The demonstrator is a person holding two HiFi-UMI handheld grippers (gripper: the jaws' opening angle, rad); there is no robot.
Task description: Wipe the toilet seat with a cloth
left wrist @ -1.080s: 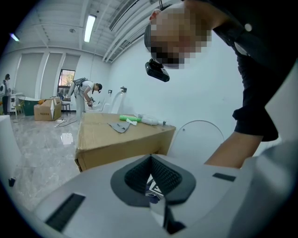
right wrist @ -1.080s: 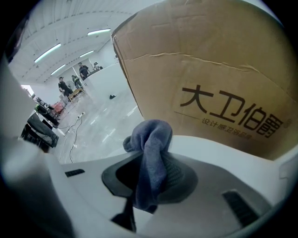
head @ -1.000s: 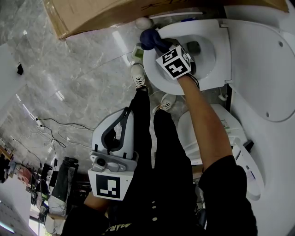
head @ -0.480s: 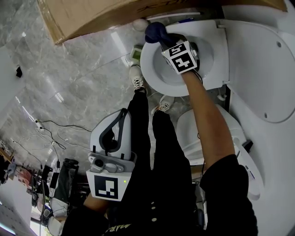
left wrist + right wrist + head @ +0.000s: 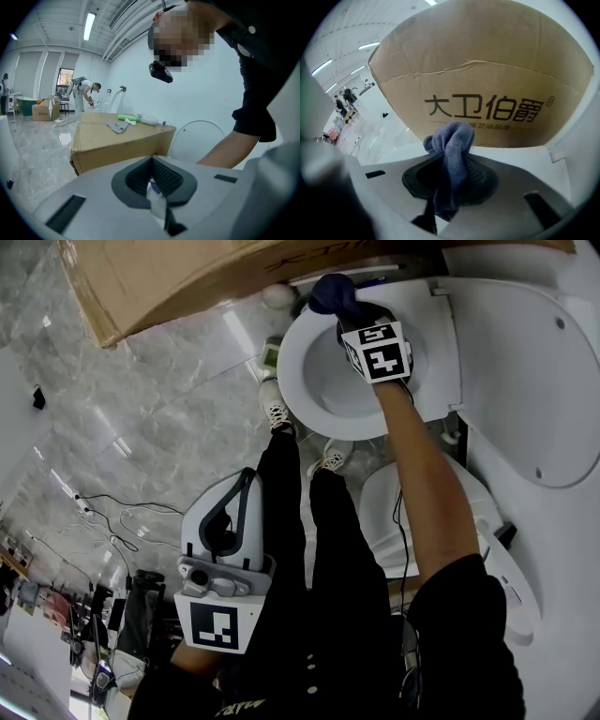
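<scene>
Since a second ago, the right gripper (image 5: 354,317) has swept the cloth (image 5: 330,292) round the toilet seat (image 5: 296,381), from the ring's left side to its far edge. It now sits just beside the cardboard box (image 5: 187,277). The person's bare forearm (image 5: 422,484) reaches out over the bowl, and the marker cube faces up above the far right part of the ring.

The right gripper's own view shows its jaws clenched on the blue-grey cloth. The cloth bunches into a knot above the pads and hangs down between them. Beyond it are the white surface of the seat and the printed side of the box.

The left gripper (image 5: 239,498) hangs low at the near left, beside the person's black trouser leg (image 5: 291,549) and well apart from the toilet, much where it was. In its view the jaws are pressed together at the tips with nothing gripped between them. Past them lies the top of the same box, with a green bottle (image 5: 126,118) and a grey rag (image 5: 117,126) on it. Another person (image 5: 84,93) bends over something far off in the room.

The toilet lid (image 5: 525,381) stands raised at the right. One patterned shoe (image 5: 278,412) rests on the grey marble floor (image 5: 141,409), just left of the seat.
</scene>
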